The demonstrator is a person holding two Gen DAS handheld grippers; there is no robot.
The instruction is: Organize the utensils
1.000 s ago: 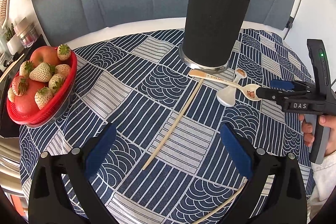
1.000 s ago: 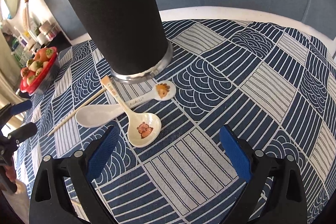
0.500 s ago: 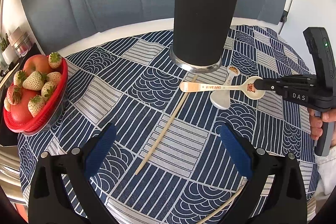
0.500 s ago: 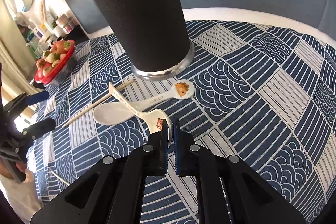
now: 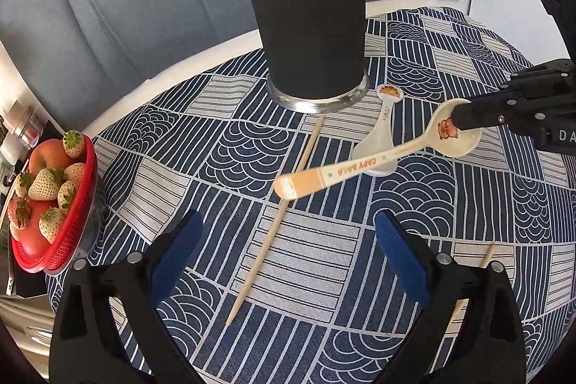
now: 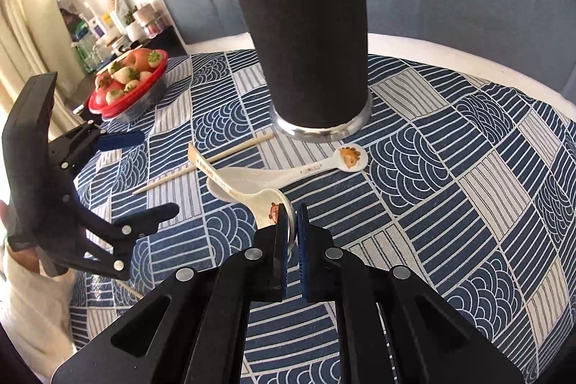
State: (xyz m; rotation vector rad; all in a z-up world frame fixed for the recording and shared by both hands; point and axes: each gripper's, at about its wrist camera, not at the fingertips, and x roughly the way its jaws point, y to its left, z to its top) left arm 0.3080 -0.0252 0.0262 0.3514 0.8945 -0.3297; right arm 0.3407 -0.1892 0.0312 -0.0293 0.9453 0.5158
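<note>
Right gripper clamped tight on the rim of the cartoon spoon's bowl, blue pads pinching it edge-on. Spoon is cream ceramic, small brown animal print inside the bowl, long flat handle with orange lettering and a pale orange end. It sits tilted, lifted off the tablecloth, handle end sticking out in front of the black holder and crossing over the loose chopstick.

Second spoon lies flat on the cloth just in front of the holder, white, with an orange animal badge on its handle end nearest the holder's metal base. The held spoon's handle passes above its bowl.

Black holder is upright, dark fabric-look sleeve with a silver ring at the bottom; two chopstick tips poke out of its top. Loose chopstick lies on the cloth, running from the holder's base toward the near edge. Another chopstick is partly hidden behind the left gripper's finger.

Left gripper jaws wide apart, just been closing slightly, nothing between them, poised over the chopstick well in front of the holder.

Red fruit basket with strawberries and apples sits far to the holder's left.
</note>
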